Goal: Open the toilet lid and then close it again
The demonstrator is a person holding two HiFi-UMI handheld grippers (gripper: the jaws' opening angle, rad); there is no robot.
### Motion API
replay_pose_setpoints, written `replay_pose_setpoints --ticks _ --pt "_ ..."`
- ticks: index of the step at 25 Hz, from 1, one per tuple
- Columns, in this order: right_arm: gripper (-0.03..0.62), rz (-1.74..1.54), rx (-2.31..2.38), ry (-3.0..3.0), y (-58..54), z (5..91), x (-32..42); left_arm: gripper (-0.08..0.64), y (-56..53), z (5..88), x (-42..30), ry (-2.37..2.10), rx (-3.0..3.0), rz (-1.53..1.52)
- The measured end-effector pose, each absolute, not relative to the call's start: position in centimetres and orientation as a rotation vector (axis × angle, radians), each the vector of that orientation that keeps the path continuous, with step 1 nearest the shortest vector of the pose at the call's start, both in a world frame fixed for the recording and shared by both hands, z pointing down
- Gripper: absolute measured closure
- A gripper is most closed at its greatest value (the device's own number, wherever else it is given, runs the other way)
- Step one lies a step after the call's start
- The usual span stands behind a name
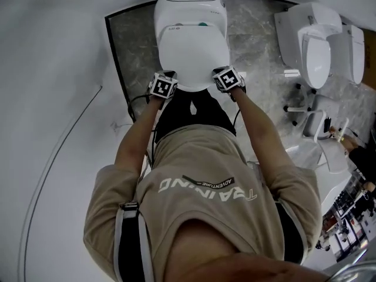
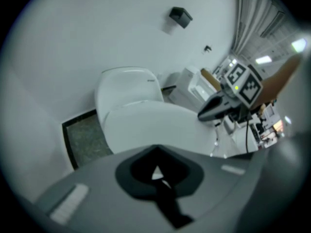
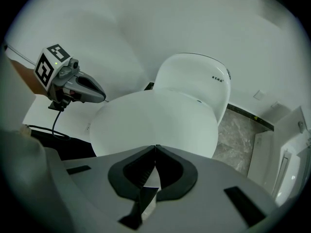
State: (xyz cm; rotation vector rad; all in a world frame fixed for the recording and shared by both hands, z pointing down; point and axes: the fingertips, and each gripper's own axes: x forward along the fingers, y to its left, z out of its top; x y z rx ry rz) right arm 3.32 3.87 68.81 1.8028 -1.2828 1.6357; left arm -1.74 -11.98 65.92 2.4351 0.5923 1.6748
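The white toilet has its lid [image 1: 191, 54] lying flat down, with the rear unit [image 1: 189, 7] behind it. I stand at its front end, a gripper at each front corner of the lid. My left gripper [image 1: 168, 76] is shut at the lid's front left edge, nothing between its jaws. My right gripper [image 1: 220, 73] is shut at the front right edge, also bare. In the left gripper view the lid [image 2: 155, 125] lies just beyond the closed jaws, and the right gripper [image 2: 218, 106] hangs over its far side. In the right gripper view the lid [image 3: 155, 123] fills the middle, the left gripper [image 3: 80, 86] beside it.
The toilet stands on a grey marble floor patch [image 1: 132, 46] with a dark border. Other white toilets [image 1: 317, 46] stand to the right. A white wall closes the left side. Cables [image 1: 138, 98] hang from the grippers near my legs.
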Motion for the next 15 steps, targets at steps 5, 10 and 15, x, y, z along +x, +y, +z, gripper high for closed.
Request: replay_pose_setpoints --ticks 5,10,15 --pt "0.577 1.672 1.862 -1.261 4.6 70.7 2.1 0.555 -11.6 68.3 -1.9 0.587 2.373 1.753" --pt "0.577 1.714 1.919 -1.226 5.0 72.0 1.0 0.555 -11.7 70.3 -2.7 0.623 2.352 1.815" --pt "0.577 1.727 1.969 -1.233 5.5 73.4 -0.4 0.555 -10.9 72.8 -4.3 0.672 2.316 1.864"
